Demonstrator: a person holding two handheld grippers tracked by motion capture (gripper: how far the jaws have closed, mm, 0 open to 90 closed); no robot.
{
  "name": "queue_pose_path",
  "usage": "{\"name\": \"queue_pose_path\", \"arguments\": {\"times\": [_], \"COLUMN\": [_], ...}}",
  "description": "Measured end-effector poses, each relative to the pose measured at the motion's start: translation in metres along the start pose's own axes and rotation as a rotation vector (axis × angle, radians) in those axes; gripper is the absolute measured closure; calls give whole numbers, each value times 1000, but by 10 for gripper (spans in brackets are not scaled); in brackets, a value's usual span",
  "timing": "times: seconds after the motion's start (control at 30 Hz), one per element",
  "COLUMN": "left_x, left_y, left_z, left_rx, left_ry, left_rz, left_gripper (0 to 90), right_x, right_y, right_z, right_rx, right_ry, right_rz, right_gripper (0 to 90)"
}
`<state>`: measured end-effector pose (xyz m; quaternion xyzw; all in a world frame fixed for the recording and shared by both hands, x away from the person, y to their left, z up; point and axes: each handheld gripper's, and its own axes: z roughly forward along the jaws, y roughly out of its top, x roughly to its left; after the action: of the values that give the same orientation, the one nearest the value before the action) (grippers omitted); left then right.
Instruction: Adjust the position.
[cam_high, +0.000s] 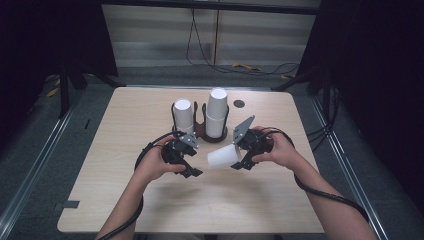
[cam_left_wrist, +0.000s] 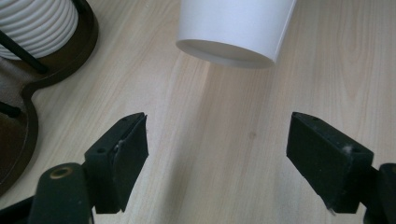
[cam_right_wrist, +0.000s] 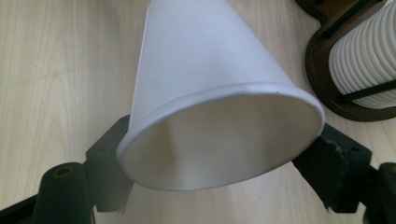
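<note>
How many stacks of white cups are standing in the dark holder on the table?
2: a shorter stack in the left bay of the holder and a taller stack in the right bay. One more cup is held in the right tongs.

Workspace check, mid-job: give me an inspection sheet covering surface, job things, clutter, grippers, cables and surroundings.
Surface: light wooden table, bare in front.
Job's things: white paper cup lying sideways in the right gripper; two stacks of cups upside down in a dark holder.
Clutter: small dark round spot near the far edge.
Grippers: left gripper open, empty, facing the cup's base; right gripper shut on the cup near its rim.
Cables: one trails from each gripper; more on the floor beyond.
Surroundings: dark curtains, grey floor.
</note>
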<state>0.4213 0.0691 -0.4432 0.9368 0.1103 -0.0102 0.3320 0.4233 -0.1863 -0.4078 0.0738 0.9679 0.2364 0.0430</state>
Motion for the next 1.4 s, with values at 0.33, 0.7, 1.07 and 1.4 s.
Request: {"name": "queue_pose_path", "arguments": {"times": [0.33,0.7,1.07,1.4], "left_x": [0,0,0,0], "left_y": [0,-1,-1,-2], "left_z": [1,0,1,4], "left_rx": [1,1,-3,-9], "left_ry": [-3,-1,-8,-13], "left_rz": [4,4,1,0], "left_gripper": [206,206,206,206], "right_x": [1,2,3,4], "right_y": [9,20,27,35], "right_z": [1,-1,-2,-2], "right_rx": [80,159,239,304], "right_ry": [6,-1,6,7], "right_rz": [-15,-65,-96,-135], "right_gripper": [205,204,205,205]}}
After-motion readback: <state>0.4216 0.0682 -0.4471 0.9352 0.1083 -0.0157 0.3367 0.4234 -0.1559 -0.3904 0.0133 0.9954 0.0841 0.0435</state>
